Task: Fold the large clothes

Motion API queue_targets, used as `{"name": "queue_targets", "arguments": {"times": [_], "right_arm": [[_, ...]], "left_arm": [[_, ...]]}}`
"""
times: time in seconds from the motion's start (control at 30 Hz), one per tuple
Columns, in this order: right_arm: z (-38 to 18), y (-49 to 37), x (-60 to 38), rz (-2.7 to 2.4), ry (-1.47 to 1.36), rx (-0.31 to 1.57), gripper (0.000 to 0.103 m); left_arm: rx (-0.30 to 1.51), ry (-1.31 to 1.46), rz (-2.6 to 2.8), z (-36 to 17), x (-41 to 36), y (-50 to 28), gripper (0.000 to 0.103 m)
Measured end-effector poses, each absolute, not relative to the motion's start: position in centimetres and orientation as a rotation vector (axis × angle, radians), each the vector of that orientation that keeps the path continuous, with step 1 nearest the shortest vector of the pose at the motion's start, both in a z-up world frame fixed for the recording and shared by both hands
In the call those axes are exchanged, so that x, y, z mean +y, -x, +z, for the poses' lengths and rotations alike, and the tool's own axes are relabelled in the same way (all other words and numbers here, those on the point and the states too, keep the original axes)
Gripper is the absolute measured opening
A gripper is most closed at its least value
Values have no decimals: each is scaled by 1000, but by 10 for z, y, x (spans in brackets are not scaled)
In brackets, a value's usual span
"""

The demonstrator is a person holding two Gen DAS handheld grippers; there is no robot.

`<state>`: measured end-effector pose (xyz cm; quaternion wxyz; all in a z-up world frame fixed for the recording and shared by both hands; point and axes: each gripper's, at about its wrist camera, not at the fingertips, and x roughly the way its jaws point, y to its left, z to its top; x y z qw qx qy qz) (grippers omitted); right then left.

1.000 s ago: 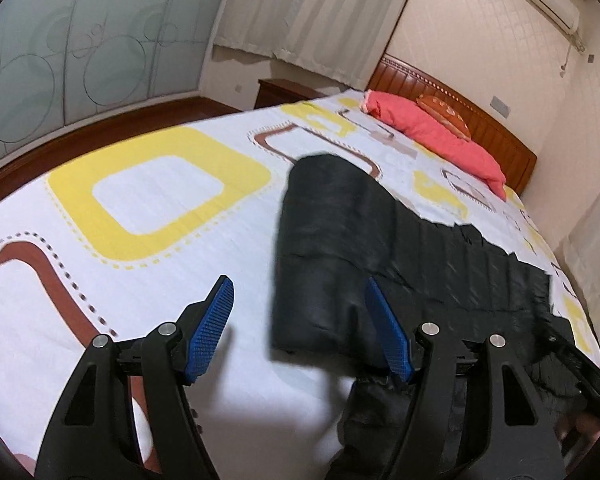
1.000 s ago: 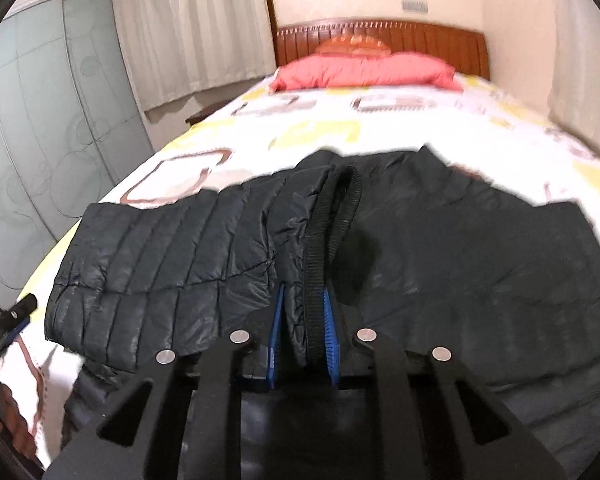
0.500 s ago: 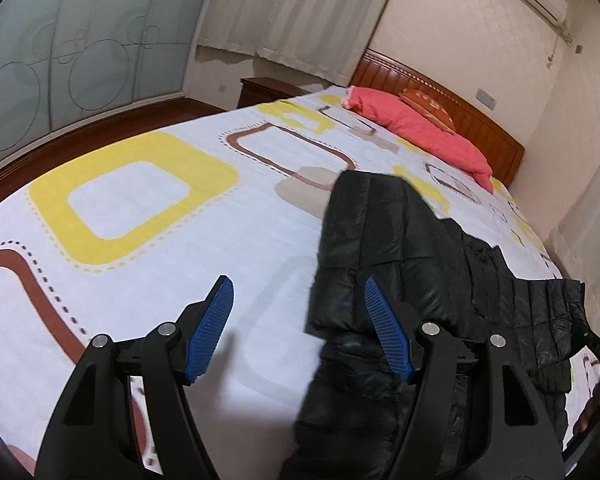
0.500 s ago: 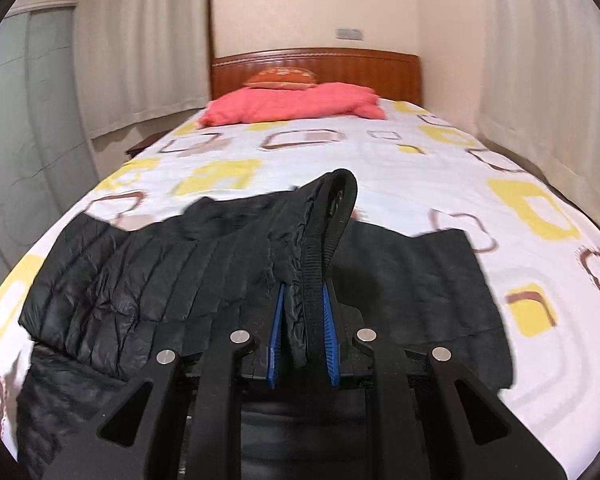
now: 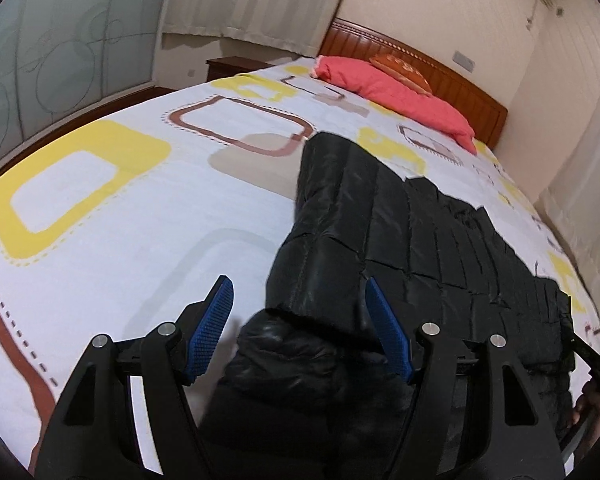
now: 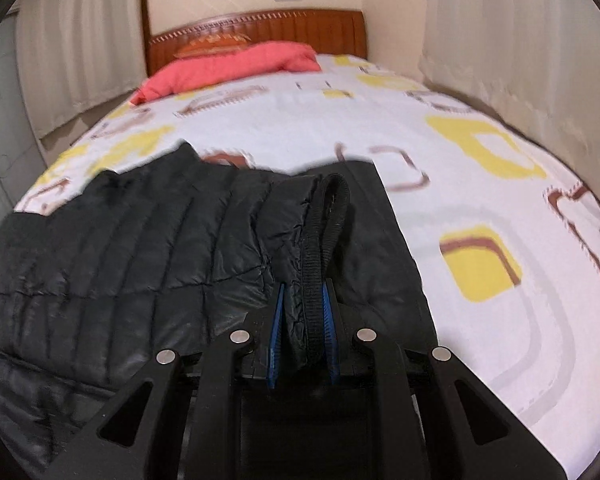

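Black quilted jacket [image 5: 420, 240] lies spread across the foot half of the bed [image 5: 148, 216], and that is the garment I am working on. From my left wrist camera I see it run from the middle of the bed toward the right edge, one sleeve reaching up toward the headboard end and stopping well short of the red pillow [image 5: 396, 92]. My left hand-held gripper [image 5: 300, 328] hangs spread wide above the near edge of the bed, its blue pads [image 5: 214, 320] apart and pinching nothing; a bunched fold of the jacket sits between them. I cannot tell whether the right pad touches the fabric.

From my right wrist camera, my right hand-held gripper [image 6: 302, 336] is clamped tight on the jacket [image 6: 140, 248], the two blue pads [image 6: 277, 332] squeezing a raised ridge of quilted fabric together with a black webbing trim [image 6: 328, 220] that loops up in front of the fingers. The rest of the jacket falls away to the left and ahead of this gripper, lying flat on the patterned bedsheet [image 6: 460, 200]. The red pillow [image 6: 236, 66] rests against the wooden headboard [image 6: 260, 30] at the far end of the bed.
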<state>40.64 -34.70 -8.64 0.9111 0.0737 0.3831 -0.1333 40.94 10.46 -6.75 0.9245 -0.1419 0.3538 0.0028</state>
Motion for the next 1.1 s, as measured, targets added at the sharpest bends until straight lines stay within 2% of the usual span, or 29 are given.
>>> {"name": "queue_targets", "arguments": {"times": [0.17, 0.23, 0.3, 0.33, 0.37, 0.47, 0.6, 0.77, 0.8, 0.87, 1.0, 1.1], "right_arm": [[-103, -406, -359, -254, -209, 808, 19], [-102, -406, -362, -236, -227, 817, 22], [-98, -405, -363, -221, -232, 830, 35], [-92, -402, -362, -212, -238, 829, 51], [-85, -398, -362, -222, -242, 810, 62], [-63, -385, -353, -231, -260, 724, 63], [-58, -396, -324, -170, -250, 716, 63], [-89, -423, -295, -153, -189, 797, 62], [-98, -426, -293, -158, -180, 821, 62], [-113, -429, -290, -165, -163, 840, 62], [-105, -428, -292, -164, -174, 846, 62], [-91, -424, -294, -164, -201, 818, 62]], "left_arm": [[766, 251, 22, -79, 94, -423, 68], [775, 252, 22, -81, 94, -424, 68], [765, 261, 19, -78, 95, -421, 68], [756, 263, 19, -76, 96, -419, 68], [740, 267, 19, -72, 96, -418, 68], [703, 283, 1, -64, 93, -418, 68], [716, 253, -9, -67, 83, -433, 68], [843, 266, 57, -99, 88, -461, 69], [870, 281, 65, -106, 91, -465, 73], [891, 303, 62, -113, 94, -469, 75], [870, 259, 83, -100, 91, -458, 74], [768, 226, 116, -72, 88, -438, 74]]}}
